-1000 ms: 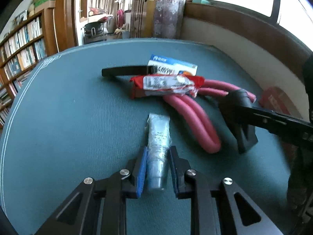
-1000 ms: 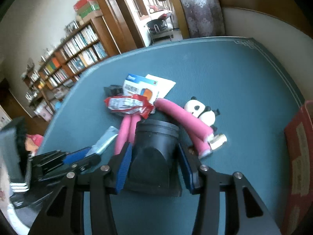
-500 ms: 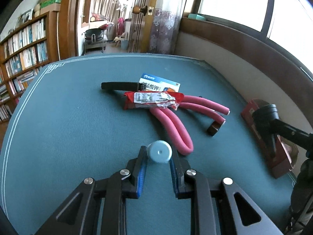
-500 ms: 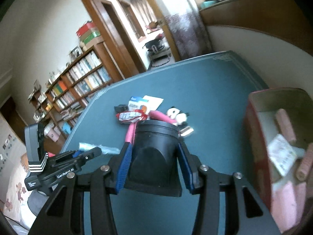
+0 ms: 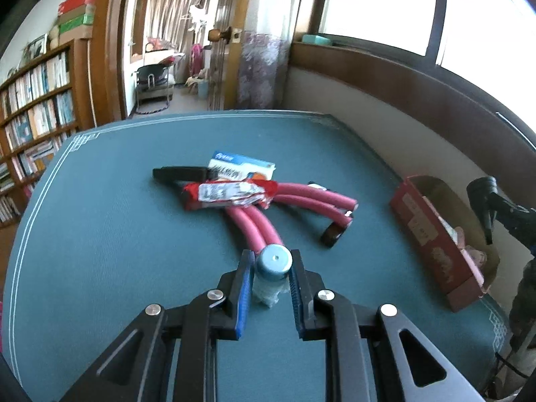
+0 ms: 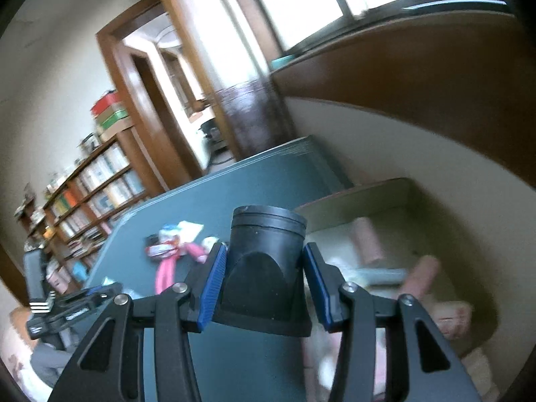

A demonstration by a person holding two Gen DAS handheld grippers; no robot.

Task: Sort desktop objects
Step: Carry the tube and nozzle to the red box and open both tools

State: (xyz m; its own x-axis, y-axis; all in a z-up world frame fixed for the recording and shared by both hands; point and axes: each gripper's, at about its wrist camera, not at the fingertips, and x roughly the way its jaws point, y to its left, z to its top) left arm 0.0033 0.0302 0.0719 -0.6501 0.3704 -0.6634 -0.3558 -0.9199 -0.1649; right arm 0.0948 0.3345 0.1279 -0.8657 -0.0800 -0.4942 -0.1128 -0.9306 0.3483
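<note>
My left gripper point(image 5: 269, 268) is shut on a pale blue tube point(image 5: 273, 263), held cap-forward above the green table point(image 5: 100, 234). Beyond it lie pink foam rods point(image 5: 258, 224), a red snack packet point(image 5: 227, 192), a blue-white box point(image 5: 241, 165), a black clip point(image 5: 179, 173) and a brown tape roll point(image 5: 333, 234). My right gripper point(image 6: 264, 264) is shut on a black nozzle point(image 6: 268, 261), held above the red cardboard box point(image 6: 395, 201). The nozzle also shows at the right edge of the left wrist view point(image 5: 482, 197).
The red box point(image 5: 432, 234) sits at the table's right edge and holds pink rods and paper items. A wall and window sill run behind it. Bookshelves point(image 5: 30, 114) and a doorway stand beyond the table's far left.
My right gripper has carried the nozzle rightward over the red box. My left gripper has lifted the tube higher and tilted it further from the pile.
</note>
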